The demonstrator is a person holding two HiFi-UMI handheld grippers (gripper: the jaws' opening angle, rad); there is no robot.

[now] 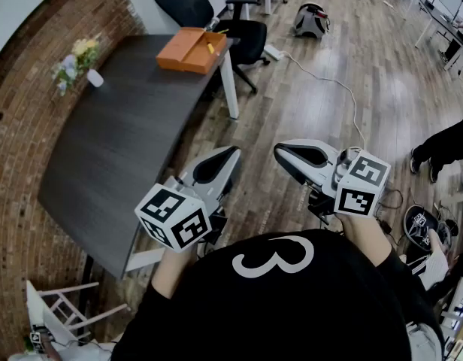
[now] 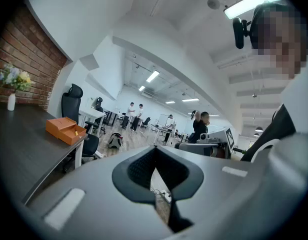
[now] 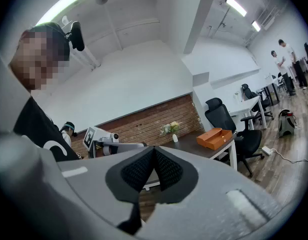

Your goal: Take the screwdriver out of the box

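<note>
I held my left claw (image 1: pixel 233 153) and my right claw (image 1: pixel 279 152) out in front of me, side by side, over the wooden floor (image 1: pixel 329 119). Both pointed about level. The left claw's two jaws were pressed together with nothing between them. The right claw's jaws were together too, and it held nothing.

The dark tabletop (image 1: pixel 119 149) was off to my left. The orange box (image 1: pixel 188 51) sat open at the far end of the tabletop, close to its far right corner. A small yellow bit of the screwdriver (image 1: pixel 210 48) showed inside the box, at its right side. The box was well apart from both claws.

A bunch of flowers (image 1: pixel 77 57) stood near the far left edge of the tabletop, next to the brick wall (image 1: pixel 21 126). A black chair (image 1: pixel 243 34) stood on the floor just past the end with the box.
</note>
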